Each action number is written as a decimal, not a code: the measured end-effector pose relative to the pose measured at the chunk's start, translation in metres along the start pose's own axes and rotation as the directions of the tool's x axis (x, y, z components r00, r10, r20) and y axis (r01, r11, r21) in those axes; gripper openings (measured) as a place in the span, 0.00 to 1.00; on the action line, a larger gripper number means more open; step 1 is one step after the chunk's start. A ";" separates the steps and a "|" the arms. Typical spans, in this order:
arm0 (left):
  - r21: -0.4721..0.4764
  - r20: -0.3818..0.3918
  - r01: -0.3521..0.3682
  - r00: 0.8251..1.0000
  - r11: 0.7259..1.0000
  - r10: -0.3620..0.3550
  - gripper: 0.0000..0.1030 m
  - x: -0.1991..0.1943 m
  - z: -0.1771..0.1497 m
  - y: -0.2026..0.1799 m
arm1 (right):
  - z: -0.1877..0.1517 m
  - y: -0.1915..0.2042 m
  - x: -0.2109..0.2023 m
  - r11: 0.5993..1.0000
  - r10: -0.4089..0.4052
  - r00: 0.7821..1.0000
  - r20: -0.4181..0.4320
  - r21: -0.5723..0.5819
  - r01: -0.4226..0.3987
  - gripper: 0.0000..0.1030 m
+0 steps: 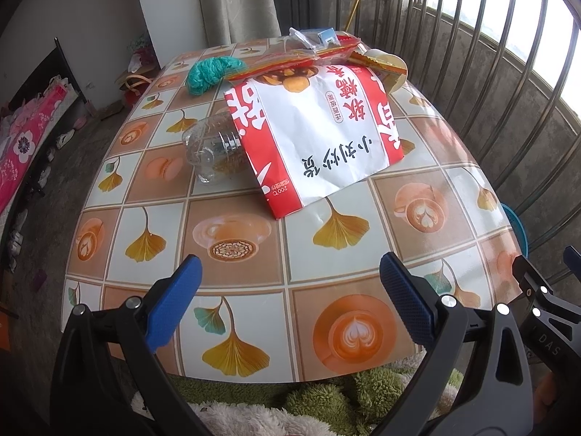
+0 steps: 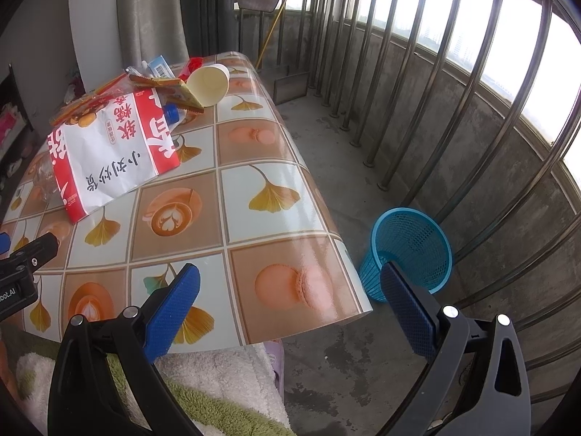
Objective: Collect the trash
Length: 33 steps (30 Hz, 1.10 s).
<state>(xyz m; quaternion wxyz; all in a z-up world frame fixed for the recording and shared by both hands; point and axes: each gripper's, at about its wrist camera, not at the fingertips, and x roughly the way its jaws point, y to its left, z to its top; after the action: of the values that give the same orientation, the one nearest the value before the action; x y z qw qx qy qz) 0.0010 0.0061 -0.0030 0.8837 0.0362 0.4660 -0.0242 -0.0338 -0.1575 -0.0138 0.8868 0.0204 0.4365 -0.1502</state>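
My left gripper [image 1: 290,283] hangs over the near table [image 1: 254,239] edge, fingers spread, empty. My right gripper [image 2: 290,287] likewise, released. Trash lies piled at the far side: paper bag [image 1: 319,138] over a bottle [image 1: 212,154], cup [image 2: 208,83] beside. Blue basket [image 2: 410,250] stands on the floor, right of the table.

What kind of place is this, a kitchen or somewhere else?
Probably an enclosed home balcony rather than a kitchen: metal window bars run above a bare concrete wall and floor, a curtain hangs at the back, and a table with a patterned cover stands beside a blue basket.
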 end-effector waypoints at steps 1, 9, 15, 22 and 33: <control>-0.004 0.000 0.004 1.000 1.000 -0.004 0.91 0.001 0.000 0.001 | 0.001 0.001 0.001 1.000 0.008 1.000 0.002 0.005 -0.008 0.94; -0.089 0.049 0.033 0.998 0.995 -0.029 0.91 0.006 0.016 0.028 | 0.022 0.011 0.004 0.995 0.086 0.993 0.085 0.043 -0.090 0.94; -0.115 0.202 0.179 0.967 0.977 -0.154 0.91 0.002 0.033 0.061 | 0.047 0.024 0.016 0.974 0.206 0.971 0.122 0.072 -0.216 0.94; -0.077 0.367 0.317 0.891 0.945 -0.269 0.92 -0.005 0.066 0.087 | 0.084 0.039 0.039 0.921 0.350 0.929 0.116 0.139 -0.364 0.94; 0.375 0.464 0.075 0.848 0.924 -0.257 0.86 0.002 0.106 0.019 | 0.136 0.021 0.080 0.827 0.472 0.875 0.112 0.287 -0.483 0.89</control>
<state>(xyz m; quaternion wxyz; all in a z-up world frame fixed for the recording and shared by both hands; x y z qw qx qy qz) 0.0906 0.0161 0.0554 0.9489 0.1407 0.2083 -0.1911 0.1225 -0.1804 0.0057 0.8899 0.2630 0.3725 0.0099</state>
